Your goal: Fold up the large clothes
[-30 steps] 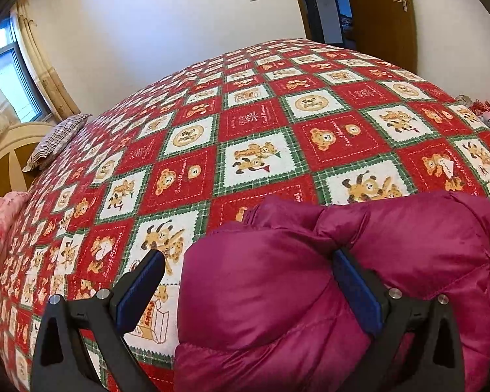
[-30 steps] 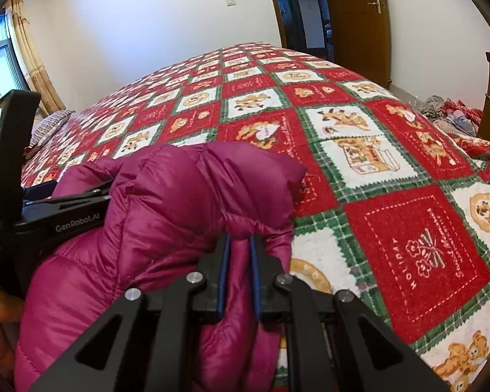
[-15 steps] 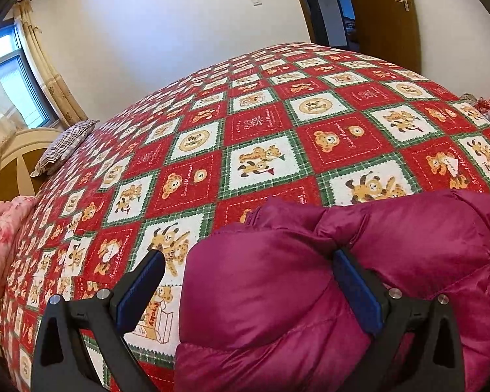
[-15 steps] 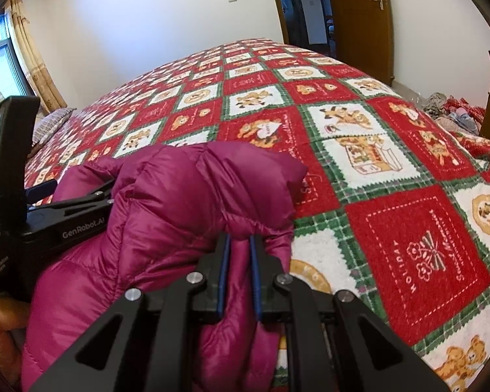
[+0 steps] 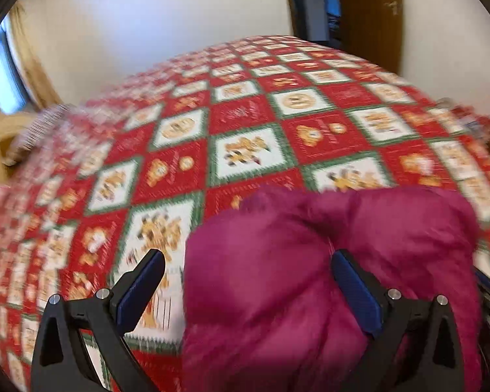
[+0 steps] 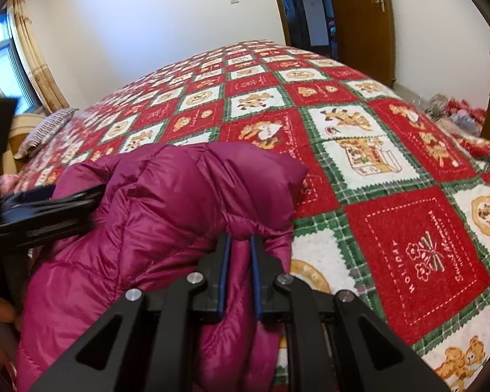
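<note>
Right hand-held gripper (image 6: 238, 245) level over the bed (image 6: 408, 228), pinching a fold of the magenta puffer jacket (image 6: 166, 215); left hand-held gripper (image 5: 248, 268) spread wide, jacket bulging between its fingers.

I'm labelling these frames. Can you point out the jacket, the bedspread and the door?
jacket (image 6: 166, 202), right wrist view, on its puffy top fold.
bedspread (image 6: 408, 245), right wrist view, on a red square.
door (image 6: 359, 16), right wrist view, on its wooden panel.

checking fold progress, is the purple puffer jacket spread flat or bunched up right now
Bunched up. The puffer jacket mounds in thick folds on the quilt, with the right gripper pinching a fold.
</note>
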